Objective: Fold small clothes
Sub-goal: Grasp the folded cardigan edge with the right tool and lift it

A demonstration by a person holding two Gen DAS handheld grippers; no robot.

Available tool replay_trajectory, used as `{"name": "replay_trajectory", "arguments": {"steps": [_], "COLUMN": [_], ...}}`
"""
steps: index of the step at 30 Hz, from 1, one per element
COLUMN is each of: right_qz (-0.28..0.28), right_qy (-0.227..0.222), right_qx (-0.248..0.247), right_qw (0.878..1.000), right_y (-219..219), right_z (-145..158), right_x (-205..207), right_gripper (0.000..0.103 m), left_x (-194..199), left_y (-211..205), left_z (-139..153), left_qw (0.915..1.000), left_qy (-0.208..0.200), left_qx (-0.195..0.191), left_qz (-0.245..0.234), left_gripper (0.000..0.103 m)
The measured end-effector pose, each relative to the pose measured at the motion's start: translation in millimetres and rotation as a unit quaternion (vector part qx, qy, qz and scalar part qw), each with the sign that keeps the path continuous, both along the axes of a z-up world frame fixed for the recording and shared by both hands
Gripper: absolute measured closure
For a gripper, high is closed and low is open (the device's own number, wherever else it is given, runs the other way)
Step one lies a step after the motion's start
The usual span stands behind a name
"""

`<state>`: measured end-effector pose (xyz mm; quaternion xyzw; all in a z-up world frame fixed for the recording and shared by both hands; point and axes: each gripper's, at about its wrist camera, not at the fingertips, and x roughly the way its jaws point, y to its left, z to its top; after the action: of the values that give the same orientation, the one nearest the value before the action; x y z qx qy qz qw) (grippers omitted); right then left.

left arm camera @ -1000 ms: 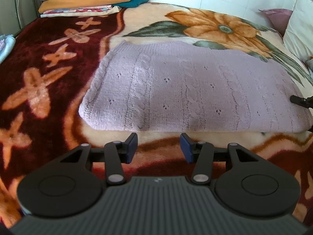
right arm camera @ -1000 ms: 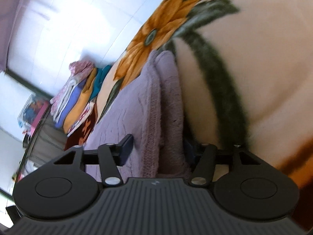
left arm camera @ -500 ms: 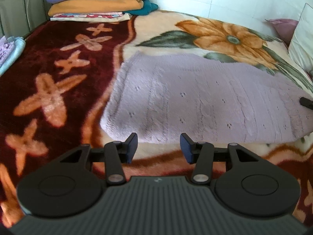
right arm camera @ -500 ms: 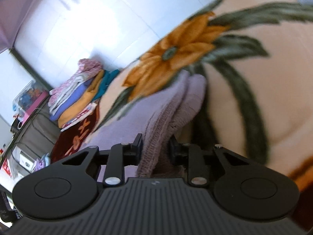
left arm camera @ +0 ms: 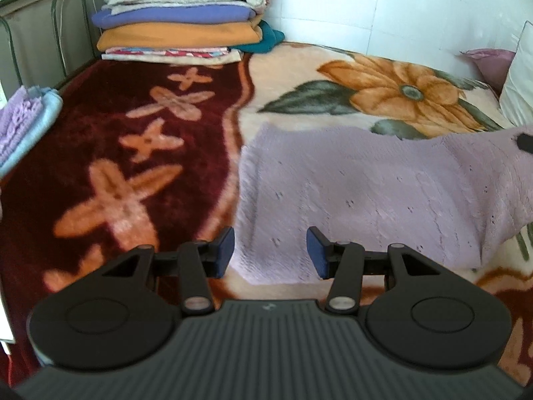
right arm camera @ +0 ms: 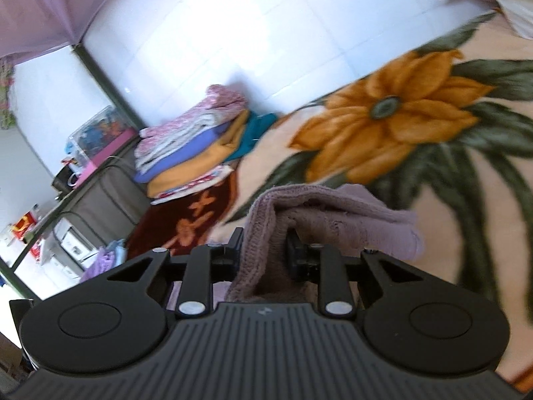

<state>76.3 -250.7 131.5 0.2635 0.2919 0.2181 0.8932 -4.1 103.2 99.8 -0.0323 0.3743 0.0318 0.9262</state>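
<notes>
A folded lilac knitted sweater lies on the flowered blanket. Its right end is lifted off the bed. My left gripper is open and empty, just in front of the sweater's near left corner, not touching it. My right gripper is shut on the sweater's right edge, which bunches up over the fingers and hides the pads. One right fingertip shows at the far right of the left wrist view, against the raised cloth.
A stack of folded blankets sits at the far end of the bed by the white tiled wall. A lilac and blue cloth pile lies at the left edge. Pillows stand at the right. A metal bed rail runs along the left.
My right gripper closed on the sweater's right edge and lifted it off the bed. My left gripper drew back and shifted left, staying open.
</notes>
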Motion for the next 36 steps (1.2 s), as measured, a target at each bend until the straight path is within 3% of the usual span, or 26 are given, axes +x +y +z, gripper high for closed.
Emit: {"name": "replay_trajectory", "arguments": {"steps": [10,15,24,29,36], "right_qz": [0.077,0.12,0.161,0.156,0.148], "right_qy": [-0.002,0.001,0.066,0.097,0.088], "right_qx": [0.023,0.01,-0.015,-0.032,-0.017], "right_qw": [0.997,0.993,0.985,0.982,0.985], "right_y": [85,136,219,245,249], "right_z": [23,23,-29,-64,-63], "right_x": [25,34,59,64,51], "right_gripper": [0.076,0.076,0.076,0.075,0.052], "left_x": [5,7,6,3,-2], "left_y": [28,40,60,69,79], "left_z": [-7,-15,-27,-31,-30], "left_qw": [0.9996,0.9993,0.9981,0.9975,0.9972], "left_qy": [-0.002,0.001,0.003,0.004,0.003], "left_qx": [-0.021,-0.028,-0.045,-0.047,-0.048], "left_qz": [0.019,0.026,0.043,0.051,0.057], "left_gripper": [0.053,0.053,0.053,0.053,0.053]}}
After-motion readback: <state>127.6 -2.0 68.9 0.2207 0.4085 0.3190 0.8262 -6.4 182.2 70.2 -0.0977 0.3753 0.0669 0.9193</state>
